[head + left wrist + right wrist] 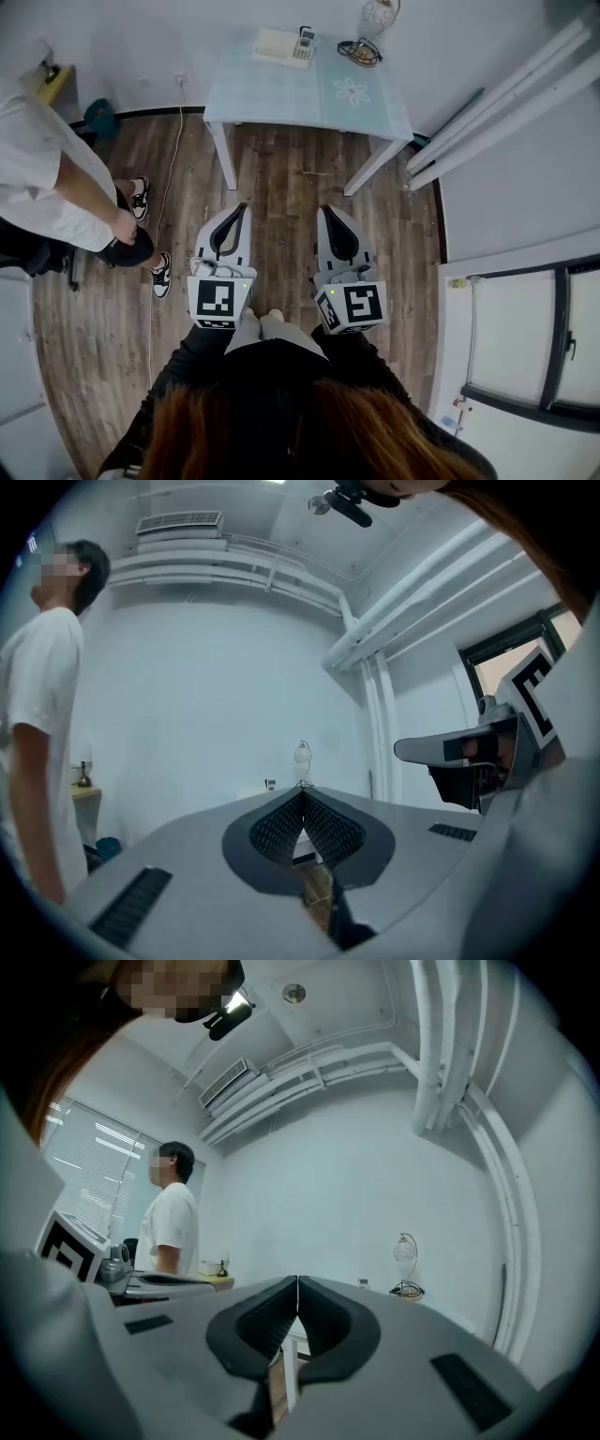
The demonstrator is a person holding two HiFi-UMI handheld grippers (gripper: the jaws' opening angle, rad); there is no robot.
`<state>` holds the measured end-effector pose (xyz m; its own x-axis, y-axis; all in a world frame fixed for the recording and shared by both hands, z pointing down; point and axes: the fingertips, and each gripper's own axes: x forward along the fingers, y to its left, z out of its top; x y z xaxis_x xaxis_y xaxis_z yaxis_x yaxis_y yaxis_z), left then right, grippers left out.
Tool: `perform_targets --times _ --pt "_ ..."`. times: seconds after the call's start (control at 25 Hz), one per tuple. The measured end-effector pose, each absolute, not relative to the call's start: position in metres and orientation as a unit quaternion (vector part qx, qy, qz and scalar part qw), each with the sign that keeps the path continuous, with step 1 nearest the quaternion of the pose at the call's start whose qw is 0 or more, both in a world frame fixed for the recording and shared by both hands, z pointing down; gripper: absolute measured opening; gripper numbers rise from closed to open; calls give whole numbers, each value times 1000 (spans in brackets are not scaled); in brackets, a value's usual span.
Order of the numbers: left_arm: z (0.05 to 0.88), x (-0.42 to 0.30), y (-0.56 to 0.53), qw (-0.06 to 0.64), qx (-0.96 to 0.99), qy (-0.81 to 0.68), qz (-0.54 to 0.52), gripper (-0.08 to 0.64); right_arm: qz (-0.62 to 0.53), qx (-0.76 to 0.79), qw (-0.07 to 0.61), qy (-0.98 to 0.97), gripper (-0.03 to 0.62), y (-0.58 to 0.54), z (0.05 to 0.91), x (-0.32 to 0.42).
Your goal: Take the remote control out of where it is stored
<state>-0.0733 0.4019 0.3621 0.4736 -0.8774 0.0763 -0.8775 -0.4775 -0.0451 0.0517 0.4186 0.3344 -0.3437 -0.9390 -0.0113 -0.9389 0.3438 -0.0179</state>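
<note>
The remote control (305,40) stands upright in a small holder at the far edge of a pale table (272,94), next to a white box (276,45). Both grippers are held level over the wooden floor, well short of the table. The left gripper (243,207) (302,794) is shut, its tips meeting with nothing between them. Just to its right, the right gripper (324,210) (297,1281) is also shut and empty. In both gripper views the table and remote are tiny and mostly hidden behind the jaws.
A person in a white shirt (42,173) stands at the left on the wooden floor (291,187). A small lamp (380,14) and a coiled black cable (359,52) sit on the table's far right. White pipes (506,103) run along the right wall.
</note>
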Motion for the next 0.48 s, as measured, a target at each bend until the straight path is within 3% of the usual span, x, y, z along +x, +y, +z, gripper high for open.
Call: perform_targets --times 0.48 --pt "359 -63 393 -4 845 -533 37 5 0 -549 5 836 14 409 333 65"
